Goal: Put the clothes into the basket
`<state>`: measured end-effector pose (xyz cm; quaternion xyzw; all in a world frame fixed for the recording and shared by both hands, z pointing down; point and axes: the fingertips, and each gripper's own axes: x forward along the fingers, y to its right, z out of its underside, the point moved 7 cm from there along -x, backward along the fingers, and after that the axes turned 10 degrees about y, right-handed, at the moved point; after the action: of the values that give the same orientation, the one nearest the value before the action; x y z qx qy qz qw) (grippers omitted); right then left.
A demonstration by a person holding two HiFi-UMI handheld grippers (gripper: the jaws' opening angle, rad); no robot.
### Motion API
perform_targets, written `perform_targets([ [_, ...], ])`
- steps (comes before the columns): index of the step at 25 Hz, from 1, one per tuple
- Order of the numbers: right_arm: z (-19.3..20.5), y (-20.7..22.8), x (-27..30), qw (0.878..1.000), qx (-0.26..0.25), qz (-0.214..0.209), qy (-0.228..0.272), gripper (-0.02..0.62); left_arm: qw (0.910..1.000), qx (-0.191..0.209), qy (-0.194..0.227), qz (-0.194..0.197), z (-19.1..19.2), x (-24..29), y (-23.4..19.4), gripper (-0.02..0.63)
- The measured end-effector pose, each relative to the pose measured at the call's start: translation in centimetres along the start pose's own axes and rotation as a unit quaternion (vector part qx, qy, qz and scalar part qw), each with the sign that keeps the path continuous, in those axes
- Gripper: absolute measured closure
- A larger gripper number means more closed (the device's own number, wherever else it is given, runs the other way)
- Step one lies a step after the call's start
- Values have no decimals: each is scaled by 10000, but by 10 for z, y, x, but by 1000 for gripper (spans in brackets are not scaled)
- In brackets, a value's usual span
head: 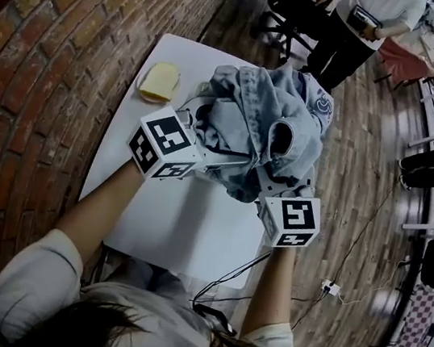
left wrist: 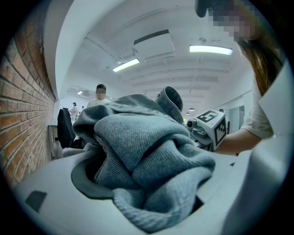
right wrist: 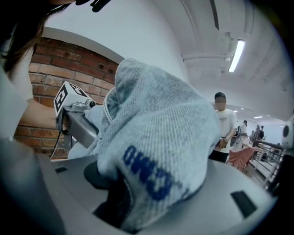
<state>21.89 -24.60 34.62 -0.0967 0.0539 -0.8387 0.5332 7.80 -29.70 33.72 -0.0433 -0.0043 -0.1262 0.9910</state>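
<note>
Scene: a person, seen from above, holds a gripper in each hand over a white tabletop (head: pixel 184 229) beside a brick wall (head: pixel 47 60).
Clothes: a bunched pale grey sweatshirt (head: pixel 261 127) sits at the centre of the head view, between the two grippers and over the far half of the tabletop. Whether it touches the tabletop cannot be told.
Left gripper (head: pixel 205 146): left of centre in the head view, pointing into the bundle. Its own view shows the jaws pinching a thick fold of ribbed grey knit that fills the space between them.
Right gripper (head: pixel 269 181): right of centre, just beside the left one. Its jaws pinch another fold of the same sweatshirt, which bears blue lettering (right wrist: pixel 149 176).
Yellow item (head: pixel 160 80): flat, lying at the upper left of the tabletop, apart from the clothes.
Bystander (head: pixel 362 28): a person in a white top stands beyond the tabletop, at the upper right of the frame.
</note>
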Motion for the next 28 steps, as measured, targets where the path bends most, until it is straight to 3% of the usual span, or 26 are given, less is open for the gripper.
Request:
perform_targets([
  [17,56,8,27,9948,652,-77,-773,336,9947,-813,-444,-436,55,14,-24,169],
  [28,103,16,43,9687,1706,-276,-1782,334,9712,-1936,-1161,-760,98,26,-42,167],
])
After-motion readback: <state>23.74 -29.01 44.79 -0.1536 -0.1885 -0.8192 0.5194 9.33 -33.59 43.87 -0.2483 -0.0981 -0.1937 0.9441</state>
